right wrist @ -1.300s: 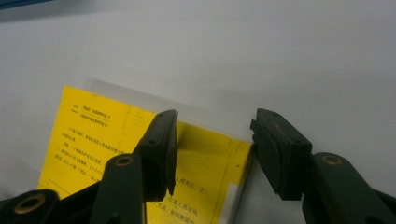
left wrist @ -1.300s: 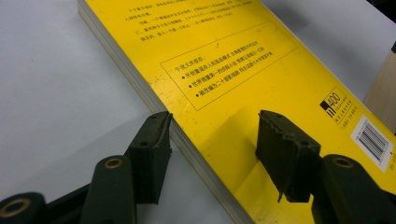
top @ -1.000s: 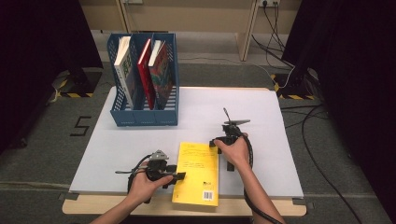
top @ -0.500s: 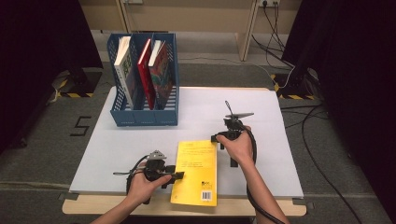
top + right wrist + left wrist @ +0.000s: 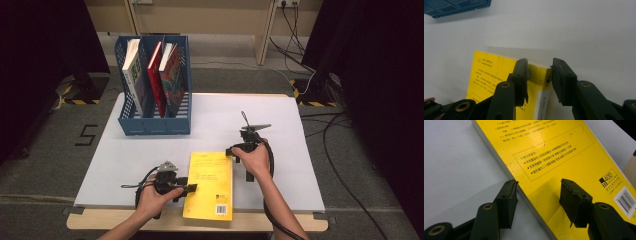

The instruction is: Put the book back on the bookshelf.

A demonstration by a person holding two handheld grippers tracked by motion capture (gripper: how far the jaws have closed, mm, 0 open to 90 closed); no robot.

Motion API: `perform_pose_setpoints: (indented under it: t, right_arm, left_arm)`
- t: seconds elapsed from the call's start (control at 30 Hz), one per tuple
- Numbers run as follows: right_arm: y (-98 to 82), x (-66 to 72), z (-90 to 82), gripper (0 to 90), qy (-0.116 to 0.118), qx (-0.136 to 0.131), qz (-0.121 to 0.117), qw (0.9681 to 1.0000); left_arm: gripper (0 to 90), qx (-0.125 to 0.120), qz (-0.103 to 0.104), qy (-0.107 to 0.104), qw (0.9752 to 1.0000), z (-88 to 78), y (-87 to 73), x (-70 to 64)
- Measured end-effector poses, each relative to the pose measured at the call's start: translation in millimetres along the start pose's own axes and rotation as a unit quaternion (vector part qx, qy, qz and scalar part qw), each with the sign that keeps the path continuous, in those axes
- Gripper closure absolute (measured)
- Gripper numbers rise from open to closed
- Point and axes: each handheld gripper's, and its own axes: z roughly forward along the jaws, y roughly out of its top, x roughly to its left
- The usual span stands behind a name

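A flat yellow paperback book (image 5: 210, 185) lies at the white table's (image 5: 300, 165) near edge. The left gripper (image 5: 537, 193) straddles its left edge, jaws part open. The right gripper (image 5: 539, 75), jaws just closing, brackets its far right corner. Farther left stands a blue file rack (image 5: 155, 125).

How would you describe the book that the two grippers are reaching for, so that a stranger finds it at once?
On the white table, look at the near edge, in front of the blue file rack. There the yellow book lies flat between the left gripper and the right gripper. The other books stand upright in the rack; only this one is yellow and lying down.
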Motion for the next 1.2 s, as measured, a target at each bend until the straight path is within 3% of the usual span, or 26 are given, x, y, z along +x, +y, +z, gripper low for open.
perform_pose_setpoints:
  t: [0.27, 0.43, 0.63, 0.73, 1.2]
  right_arm:
    - [5.7, 8.1, -13.2, 73.3, 0.025, -0.017, 0.007, 0.9995]
    - [13.2, 15.0, -25.2, 75.0, 0.028, -0.031, 0.003, 0.9991]
    - [20.7, 19.0, -35.5, 75.0, 0.014, -0.042, -0.008, 0.999]
    - [21.6, 18.4, -38.0, 74.1, 0.02, -0.044, -0.012, 0.9988]
    - [15.3, 5.9, -20.8, 69.6, 0.014, -0.015, -0.021, 0.9996]
  left_arm:
    - [50.9, 0.005, -0.011, 0.004, 0.9999, -0.4, 4.3, 2.1]
    - [52.0, 0.011, -0.014, 0.002, 0.9998, 5.8, 14.3, 4.5]
    - [52.8, 0.017, -0.021, 0.002, 0.9996, 17.3, 26.1, 6.1]
    - [52.9, 0.019, -0.024, -0.001, 0.9995, 18.7, 27.7, 7.6]
    - [52.9, 0.008, -0.022, 0.001, 0.9997, 19.2, 24.3, 7.9]
